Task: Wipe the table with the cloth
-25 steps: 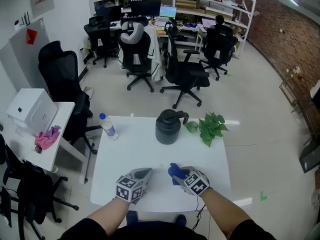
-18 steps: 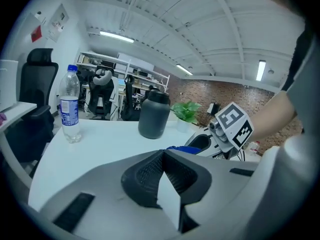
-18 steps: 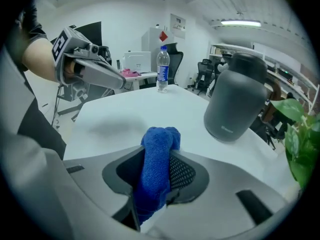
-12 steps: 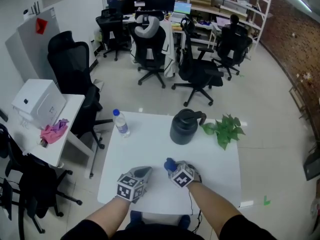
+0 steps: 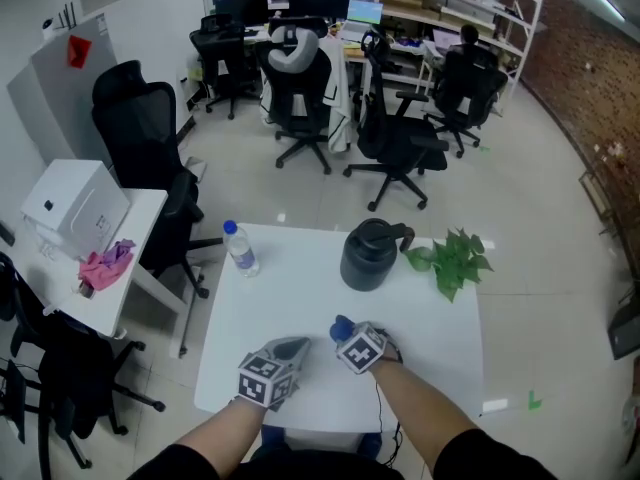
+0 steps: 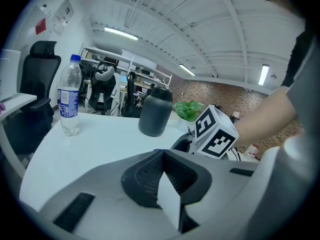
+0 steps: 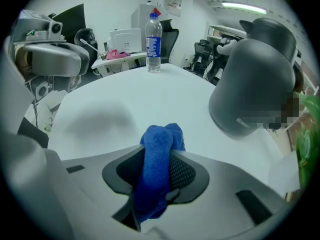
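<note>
white table [image 5: 290, 293] in an open office, a water bottle [image 5: 240, 248] at its far left. the left gripper [image 5: 291, 346] sits near the front edge, jaws pressed together on nothing. just beside it the right gripper [image 5: 346, 332] pinches the blue cloth [image 5: 340, 325], low at the tabletop. over the last second it has slid leftward, to in front of the dark jug [image 5: 368, 256], so a wiping stroke looks under way.

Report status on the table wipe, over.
Right gripper shut on blue cloth. Left gripper shut, empty. Dark jug and bottle stand ahead on the table.
</note>
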`<state>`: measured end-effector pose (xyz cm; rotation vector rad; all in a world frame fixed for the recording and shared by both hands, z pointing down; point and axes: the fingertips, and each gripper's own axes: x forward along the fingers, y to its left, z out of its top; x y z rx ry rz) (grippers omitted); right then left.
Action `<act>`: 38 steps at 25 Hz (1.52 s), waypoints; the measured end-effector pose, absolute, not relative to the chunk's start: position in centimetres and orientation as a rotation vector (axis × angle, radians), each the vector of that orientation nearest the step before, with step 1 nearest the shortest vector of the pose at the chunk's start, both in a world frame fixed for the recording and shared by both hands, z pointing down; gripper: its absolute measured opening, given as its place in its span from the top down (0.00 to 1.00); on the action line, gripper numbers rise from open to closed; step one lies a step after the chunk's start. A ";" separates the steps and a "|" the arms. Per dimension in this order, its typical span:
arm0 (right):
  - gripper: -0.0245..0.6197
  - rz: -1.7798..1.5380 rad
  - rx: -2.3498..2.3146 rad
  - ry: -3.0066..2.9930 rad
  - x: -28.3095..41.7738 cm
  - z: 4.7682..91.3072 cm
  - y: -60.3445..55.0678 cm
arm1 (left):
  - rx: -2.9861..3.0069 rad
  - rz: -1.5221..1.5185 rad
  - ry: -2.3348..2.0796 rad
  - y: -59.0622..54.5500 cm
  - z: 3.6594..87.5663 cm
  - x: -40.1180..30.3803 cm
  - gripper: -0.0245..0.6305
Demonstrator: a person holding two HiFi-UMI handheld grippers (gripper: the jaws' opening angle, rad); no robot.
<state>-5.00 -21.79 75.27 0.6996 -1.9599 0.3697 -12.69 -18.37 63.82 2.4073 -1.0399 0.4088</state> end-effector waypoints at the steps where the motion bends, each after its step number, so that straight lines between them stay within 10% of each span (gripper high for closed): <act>1: 0.76 0.370 0.702 -1.964 -5.0 75.2 -21.8 | 2.407 0.408 -1.039 -18.4 63.8 -12.6 0.96; 38: 0.76 0.431 0.760 -1.929 -3.4 74.8 -22.1 | 2.401 0.396 -1.036 -18.9 63.6 -12.0 0.96</act>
